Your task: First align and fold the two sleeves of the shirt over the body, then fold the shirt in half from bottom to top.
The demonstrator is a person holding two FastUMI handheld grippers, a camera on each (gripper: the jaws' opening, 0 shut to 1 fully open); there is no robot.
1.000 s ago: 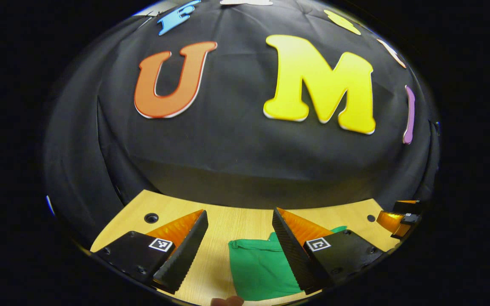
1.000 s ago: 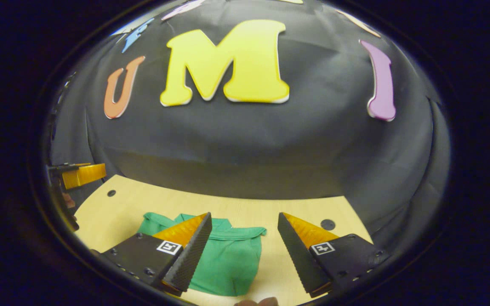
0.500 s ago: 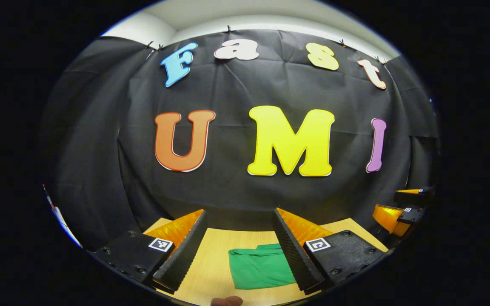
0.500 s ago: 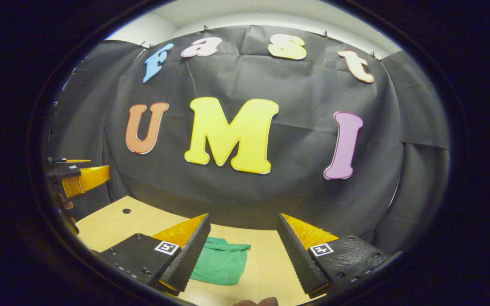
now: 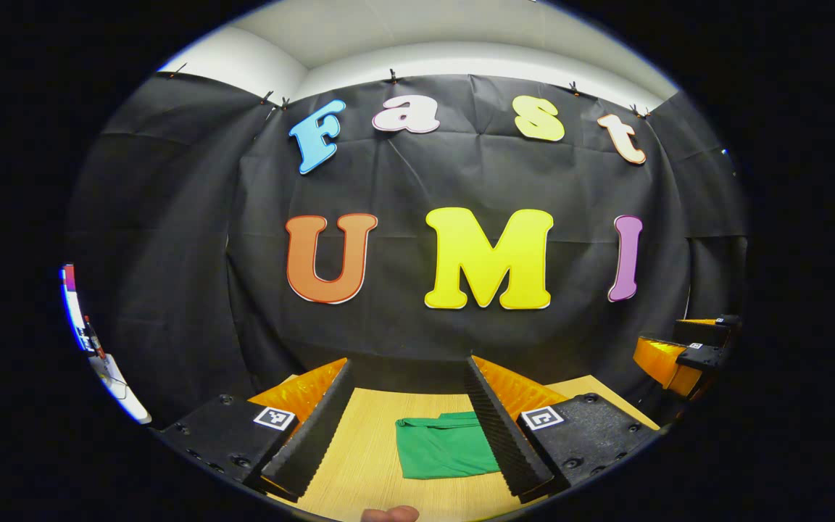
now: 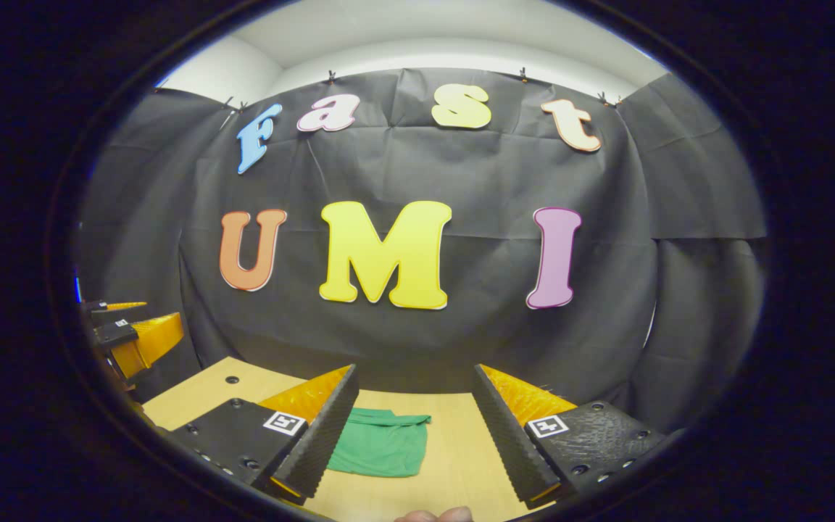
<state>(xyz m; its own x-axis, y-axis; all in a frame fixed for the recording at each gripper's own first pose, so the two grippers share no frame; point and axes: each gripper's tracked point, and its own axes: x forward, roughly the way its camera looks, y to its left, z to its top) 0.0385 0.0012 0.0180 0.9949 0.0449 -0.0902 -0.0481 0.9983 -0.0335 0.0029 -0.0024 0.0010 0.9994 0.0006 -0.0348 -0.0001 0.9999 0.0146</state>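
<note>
Left gripper view: the left gripper (image 5: 409, 424) stands wide open and empty, raised over the wooden table (image 5: 359, 464); the green shirt (image 5: 445, 453), a compact folded packet, lies flat ahead and slightly right of its axis, partly behind the right-hand finger, its long axis running across the view. The right gripper (image 5: 678, 355) appears at the far right edge. Right gripper view: the right gripper (image 6: 414, 428) is likewise spread with nothing between its fingers; the shirt (image 6: 381, 451) lies ahead and to the left, beside its left-hand finger. Neither gripper touches the cloth; both seem about equally near, and the fold looks complete.
</note>
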